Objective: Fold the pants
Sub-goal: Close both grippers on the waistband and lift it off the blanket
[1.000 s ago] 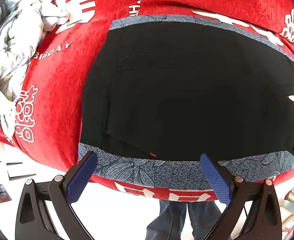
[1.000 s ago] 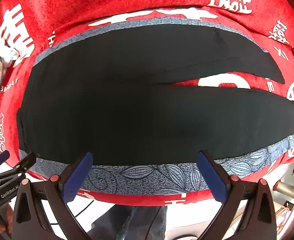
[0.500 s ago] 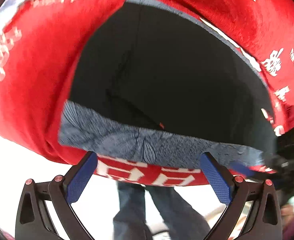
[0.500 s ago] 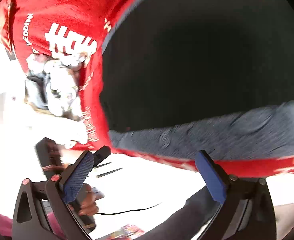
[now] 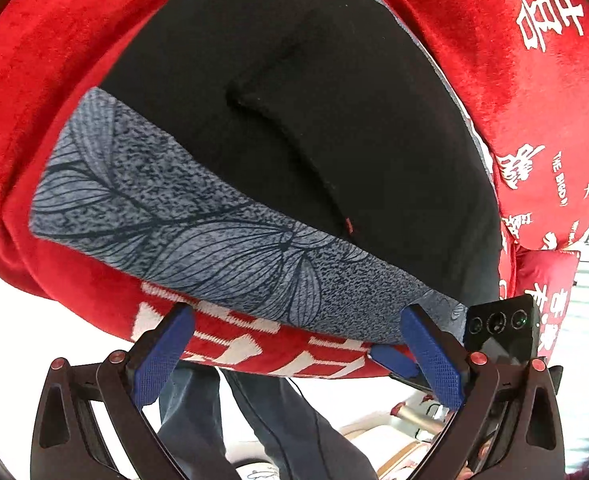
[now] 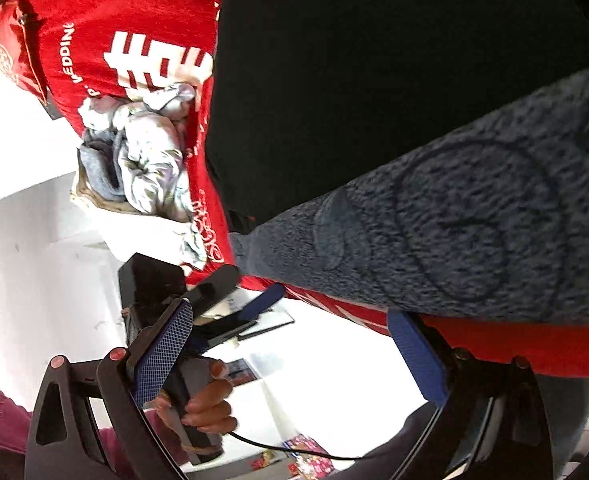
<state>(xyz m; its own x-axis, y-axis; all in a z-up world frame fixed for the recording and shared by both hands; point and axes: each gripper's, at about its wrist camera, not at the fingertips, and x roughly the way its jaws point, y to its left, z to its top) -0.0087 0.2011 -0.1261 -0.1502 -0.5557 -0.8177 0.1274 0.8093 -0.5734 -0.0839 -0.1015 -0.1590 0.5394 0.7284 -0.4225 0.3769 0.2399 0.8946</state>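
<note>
Black fabric pants [image 5: 334, 112] with a grey leaf-print side band [image 5: 198, 240] lie spread flat on a red cloth-covered counter [image 5: 46, 80], the band along the near edge. Left gripper [image 5: 298, 354] is wide apart and empty, just short of that edge; right gripper [image 6: 290, 354] is likewise wide and empty, close beside it. A crumpled pale garment [image 6: 146, 160] sits apart at the counter's end. Recommendation: each gripper should pinch the band's full thickness, both layers, before lifting together to keep the fold straight.
</note>
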